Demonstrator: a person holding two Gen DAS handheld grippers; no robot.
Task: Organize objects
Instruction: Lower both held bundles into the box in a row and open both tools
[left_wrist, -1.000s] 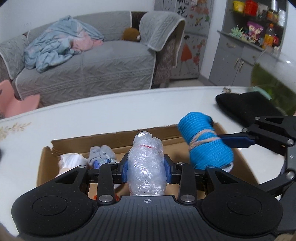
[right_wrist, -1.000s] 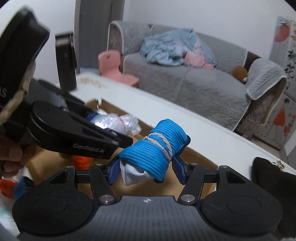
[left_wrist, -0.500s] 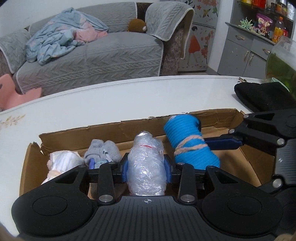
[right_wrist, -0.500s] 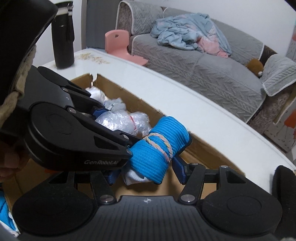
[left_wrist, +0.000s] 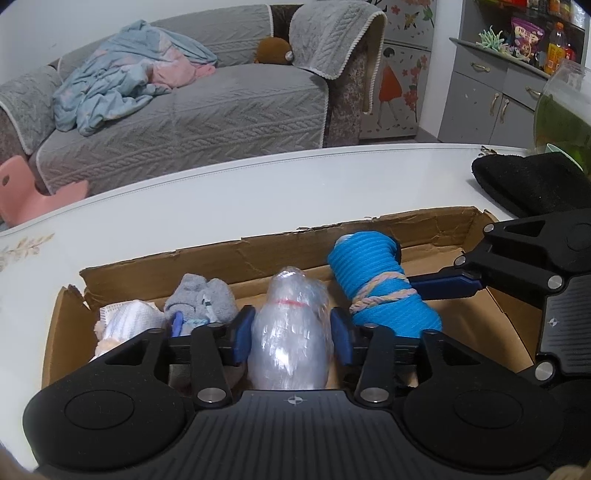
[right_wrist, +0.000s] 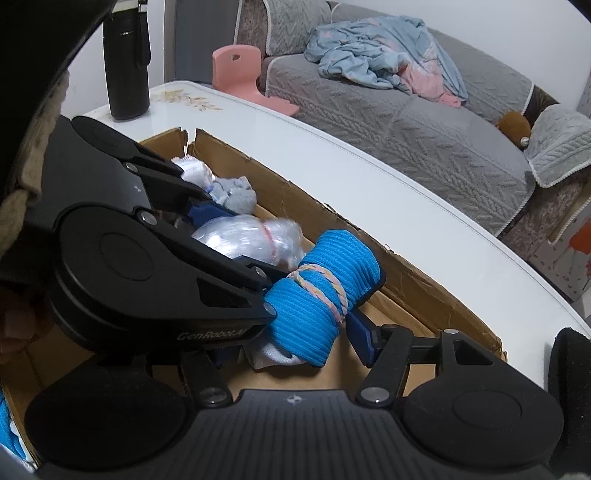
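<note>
My left gripper is shut on a clear plastic-wrapped bundle and holds it low inside a shallow cardboard box. My right gripper holds a blue rolled cloth tied with a pastel cord, down in the box just right of the left gripper; its jaws look a little wider than before. The roll also shows in the left wrist view. A grey sock bundle and a white bundle lie at the box's left end.
The box sits on a white table. A black cloth and a glass jar are at the table's right. A black flask stands at the far left corner. A grey sofa is behind.
Both grippers have come down into the box with their bundles. The blue roll has lowered beside the plastic bundle, and the right jaws look slightly wider.
</note>
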